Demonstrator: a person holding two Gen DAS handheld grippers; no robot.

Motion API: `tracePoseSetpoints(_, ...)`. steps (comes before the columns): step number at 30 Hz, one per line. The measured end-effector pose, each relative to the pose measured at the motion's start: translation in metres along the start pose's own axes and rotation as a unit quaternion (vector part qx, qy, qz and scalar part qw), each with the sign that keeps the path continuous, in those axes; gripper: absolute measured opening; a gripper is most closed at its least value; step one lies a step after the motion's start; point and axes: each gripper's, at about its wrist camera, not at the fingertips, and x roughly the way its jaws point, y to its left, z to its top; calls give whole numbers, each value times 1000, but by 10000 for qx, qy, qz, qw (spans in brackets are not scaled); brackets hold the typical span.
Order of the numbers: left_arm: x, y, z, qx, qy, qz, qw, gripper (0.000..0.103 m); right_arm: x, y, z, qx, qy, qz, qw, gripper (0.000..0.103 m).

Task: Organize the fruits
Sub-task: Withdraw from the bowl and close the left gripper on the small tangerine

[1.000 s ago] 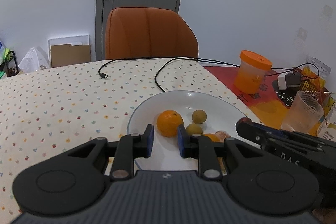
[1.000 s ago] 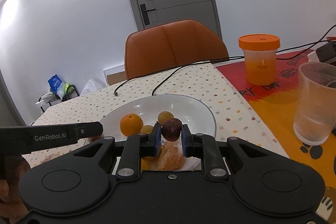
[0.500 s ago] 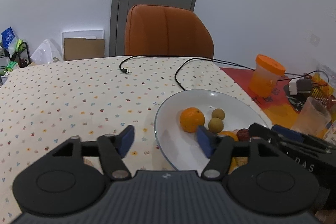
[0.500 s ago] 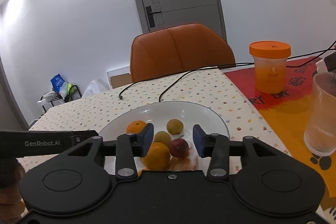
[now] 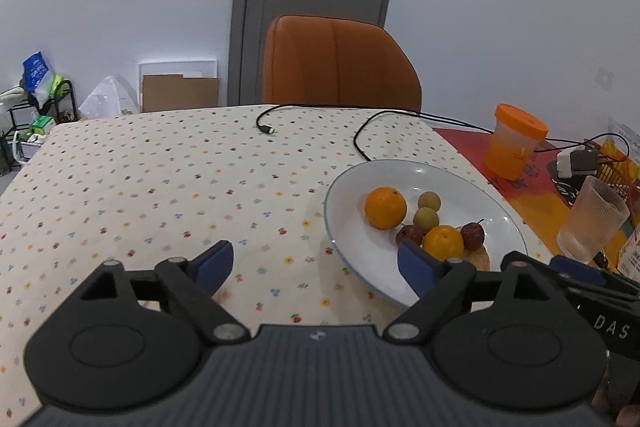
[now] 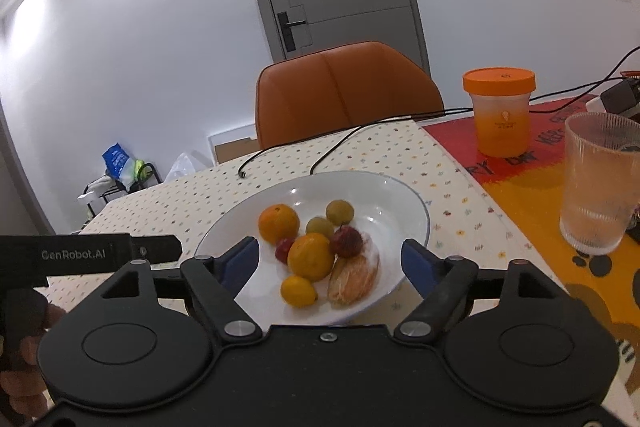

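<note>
A white plate (image 6: 400, 187) on the dotted tablecloth holds several fruits: two oranges (image 6: 279, 223) (image 6: 311, 256), a small yellow one (image 6: 298, 291), two green ones (image 6: 339, 212), a dark red fruit (image 6: 346, 242) and a peeled orange piece (image 6: 354, 279). My right gripper (image 6: 330, 263) hovers at the plate's near side; its jaws are opening and no pad touches a fruit. My left gripper (image 5: 316, 263) sits left of the plate (image 5: 424, 167) over bare cloth, its jaws also opening with nothing between them. The orange (image 5: 385, 207) lies right of it.
An orange-lidded cup (image 6: 500, 115) and a ribbed glass (image 6: 598, 187) stand on a red and yellow mat right of the plate. A black cable (image 5: 360, 131) runs across the far cloth. An orange chair (image 5: 340, 63) is behind the table. A hand holds the left gripper (image 6: 108, 253).
The right gripper let go of the dark red fruit, which now lies in the plate. Both grippers went from shut to wide. The left gripper moved left, off the plate.
</note>
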Motion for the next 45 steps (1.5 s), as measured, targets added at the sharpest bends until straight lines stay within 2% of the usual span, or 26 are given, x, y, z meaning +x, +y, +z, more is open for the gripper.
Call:
tracePoseSetpoints(8, -19, 14, -7, -152, -82, 28, 9998, 93, -11, 1, -7, 206, 45, -79, 9997, 90)
tracePoseSetpoints(16, -39, 32, -17, -300, -131, 139, 9994, 93, -22, 18, -11, 9, 60, -113, 9999, 95)
tracePoseSetpoints(25, -59, 47, -27, -417, -204, 266, 9986, 93, -32, 30, -15, -8, 75, 63, 10000, 103)
tracePoseSetpoints(39, -72, 69, -51, -566, -83, 396, 9976, 93, -38, 50, -26, -143, 222, 340, 9991, 103)
tracePoseSetpoints(45, -71, 74, -61, -575, -98, 456, 9973, 93, -36, 56, -33, -66, 386, 604, 9974, 103)
